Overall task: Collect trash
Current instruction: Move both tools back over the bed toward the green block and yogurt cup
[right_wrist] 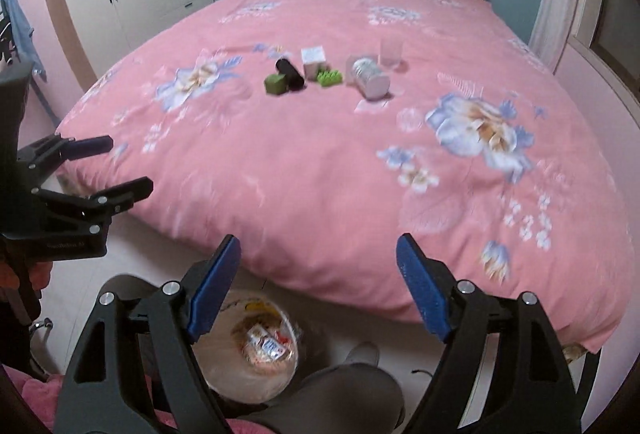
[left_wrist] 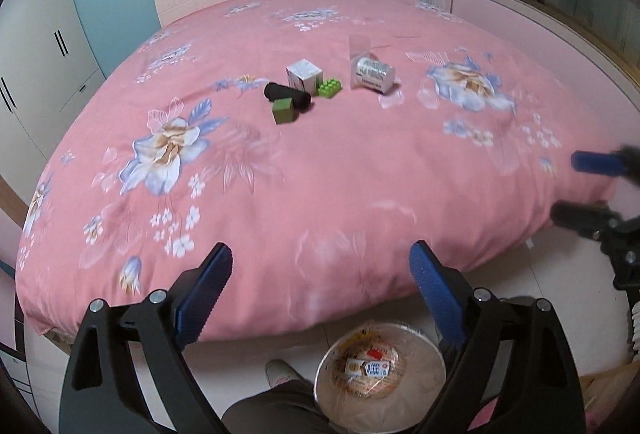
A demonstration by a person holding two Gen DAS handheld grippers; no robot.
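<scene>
Nearest, both tools are spread with nothing between their jaws: the left hand-held gripper (left_wrist: 322,258) and the right hand-held gripper (right_wrist: 318,254) hang over the foot of the bed (left_wrist: 320,186). Below them on the floor stands a lined bin (left_wrist: 420,394) holding a small carton (left_wrist: 367,371) whose print is too blurred to read. Farther, mid-bed, lie a green cube (left_wrist: 285,111), black roll (left_wrist: 287,97), green brick (left_wrist: 330,87), white box (left_wrist: 305,74), a silvery wrapped can (left_wrist: 374,75) with illegible lettering, and a clear cup (left_wrist: 359,45).
</scene>
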